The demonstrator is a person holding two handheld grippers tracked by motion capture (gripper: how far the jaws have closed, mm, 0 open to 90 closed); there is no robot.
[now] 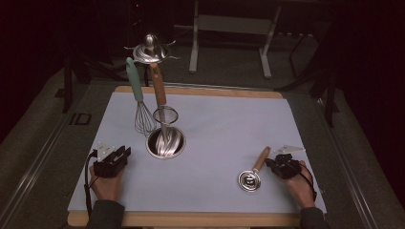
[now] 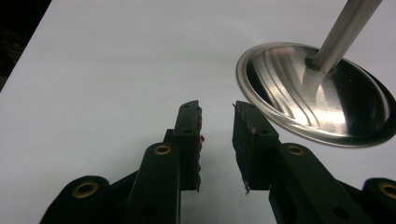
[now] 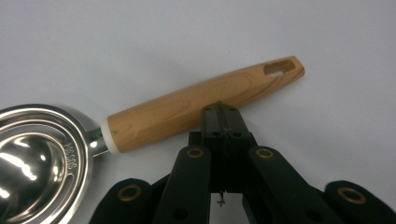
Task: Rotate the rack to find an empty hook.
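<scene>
Your right gripper (image 1: 276, 163) is sitting clenched on nothing, its tips just at the wooden handle (image 3: 201, 105) of the steel scoop (image 1: 250, 179); the scoop is lying flat on the white mat (image 1: 219, 133) near the right front, its bowl (image 3: 32, 158) pointing toward you; your left gripper (image 2: 217, 123) is resting released at the left front, its jaws parted beside the round base (image 2: 322, 105) of the utensil stand (image 1: 152, 52); a whisk (image 1: 141, 102) is hanging there.

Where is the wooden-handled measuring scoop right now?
In the high view, the measuring scoop lies flat on the white mat, front right, its handle end just beside the shut right gripper.
</scene>
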